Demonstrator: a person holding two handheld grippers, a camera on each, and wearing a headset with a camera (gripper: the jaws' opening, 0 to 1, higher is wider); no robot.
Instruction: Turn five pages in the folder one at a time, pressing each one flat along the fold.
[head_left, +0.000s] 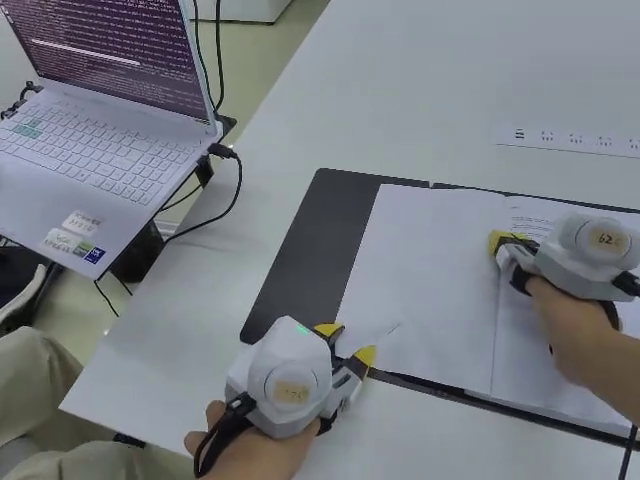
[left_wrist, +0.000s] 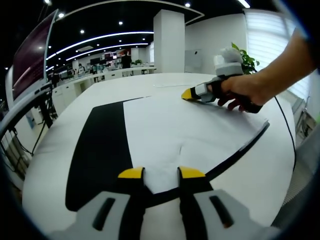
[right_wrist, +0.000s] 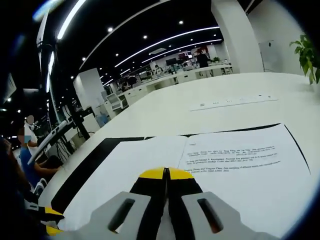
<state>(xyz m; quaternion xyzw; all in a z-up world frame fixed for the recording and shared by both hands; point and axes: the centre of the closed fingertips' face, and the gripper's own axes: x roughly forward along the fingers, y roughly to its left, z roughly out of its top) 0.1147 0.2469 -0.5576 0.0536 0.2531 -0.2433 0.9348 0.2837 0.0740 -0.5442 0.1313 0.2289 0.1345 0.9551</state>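
Note:
A black folder lies open on the white table, a blank white page spread over its left half. My left gripper is at the folder's near edge; its yellow-tipped jaws stand open on either side of the page's near corner. My right gripper rests further along on the fold, jaws shut, tips down on the paper. In the left gripper view the right gripper sits at the page's far side. A printed page lies to the right of the fold.
A laptop on a stand sits at the far left, off the table's edge, with black cables hanging beside it. A white power strip lies beyond the folder. A person's knee is at the lower left.

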